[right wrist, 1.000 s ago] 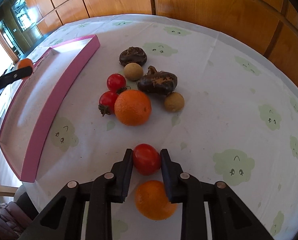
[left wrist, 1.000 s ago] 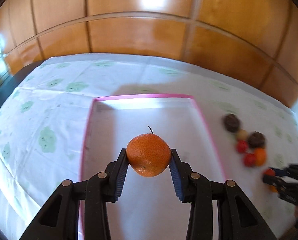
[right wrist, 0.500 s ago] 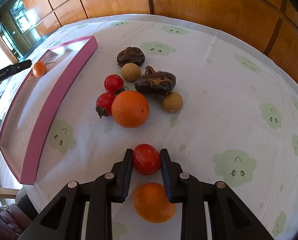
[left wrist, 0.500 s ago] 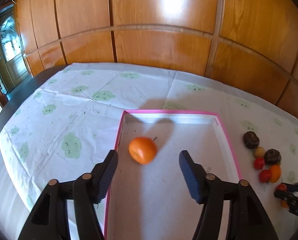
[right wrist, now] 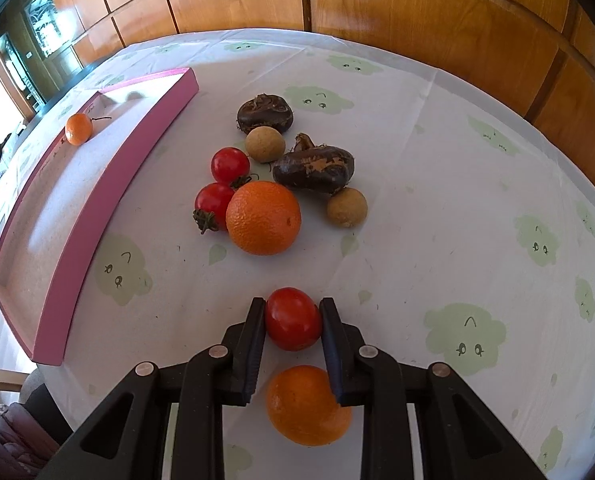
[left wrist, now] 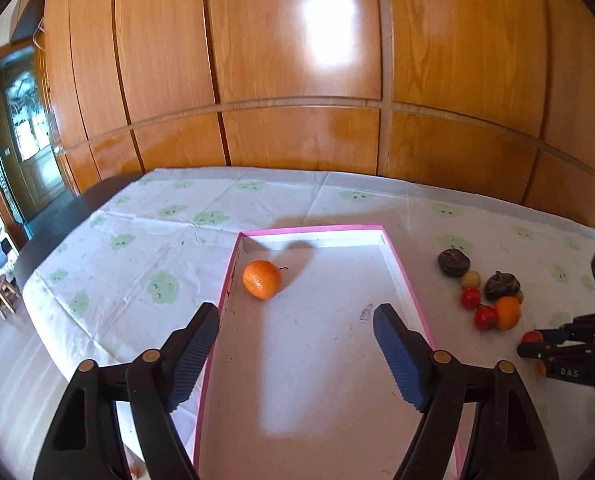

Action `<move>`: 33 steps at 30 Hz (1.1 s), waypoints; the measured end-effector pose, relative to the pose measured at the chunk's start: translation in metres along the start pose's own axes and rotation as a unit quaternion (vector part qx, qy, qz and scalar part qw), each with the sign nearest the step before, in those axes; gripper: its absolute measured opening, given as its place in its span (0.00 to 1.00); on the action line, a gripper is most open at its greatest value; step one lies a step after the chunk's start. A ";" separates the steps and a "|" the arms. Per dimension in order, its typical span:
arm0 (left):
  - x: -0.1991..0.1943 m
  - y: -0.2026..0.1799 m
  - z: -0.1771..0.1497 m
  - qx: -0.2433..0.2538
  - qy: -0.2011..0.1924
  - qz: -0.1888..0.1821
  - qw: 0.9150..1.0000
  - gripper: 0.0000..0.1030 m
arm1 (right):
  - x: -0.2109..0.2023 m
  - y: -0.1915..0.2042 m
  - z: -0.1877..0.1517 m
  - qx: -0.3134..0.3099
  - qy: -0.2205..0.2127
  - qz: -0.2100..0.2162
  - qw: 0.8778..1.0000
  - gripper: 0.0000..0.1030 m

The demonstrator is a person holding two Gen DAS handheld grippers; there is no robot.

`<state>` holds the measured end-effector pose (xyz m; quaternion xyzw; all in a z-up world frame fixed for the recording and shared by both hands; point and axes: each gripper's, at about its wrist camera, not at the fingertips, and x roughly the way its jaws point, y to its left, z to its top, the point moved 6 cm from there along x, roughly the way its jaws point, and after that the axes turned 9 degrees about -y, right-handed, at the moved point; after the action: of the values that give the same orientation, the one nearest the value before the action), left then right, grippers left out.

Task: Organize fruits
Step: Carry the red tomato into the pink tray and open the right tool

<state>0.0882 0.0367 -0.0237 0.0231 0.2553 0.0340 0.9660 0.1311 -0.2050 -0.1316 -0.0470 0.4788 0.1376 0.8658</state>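
two grippers: left gripper (left wrist: 295, 334) fingers opening, empty, tangerine (left wrist: 262, 279) in tray (left wrist: 401, 276); right gripper (right wrist: 292, 322) clamps tomato (right wrist: 293, 323).

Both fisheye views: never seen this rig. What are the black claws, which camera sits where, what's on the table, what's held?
No robot arm: a person holds a two-finger gripper in each hand, with a camera on each looking along its fingers. The left view shows the left gripper, nothing between its opening jaws, above the pink tray, where a small orange lies. The right view shows the right gripper shut on a red tomato. On the tablecloth: two oranges, two more tomatoes, two tan round fruits, two dark brown ones.
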 end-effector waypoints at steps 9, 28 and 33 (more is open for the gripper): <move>-0.017 -0.001 -0.002 0.006 -0.008 0.007 1.000 0.84 | -0.005 0.014 0.000 -0.022 -0.008 0.025 0.999 0.26; -0.030 0.020 0.001 -0.006 -0.028 0.024 0.999 0.86 | -0.032 0.077 0.028 -0.043 -0.048 0.088 0.994 0.25; -0.033 0.025 0.000 -0.009 -0.028 0.025 0.999 0.86 | -0.034 0.119 0.047 -0.055 -0.063 0.120 0.989 0.25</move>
<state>0.0583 0.0595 -0.0064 0.0219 0.2274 0.0601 0.9717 0.1187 -0.0878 -0.0721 -0.0281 0.4171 0.2693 0.8676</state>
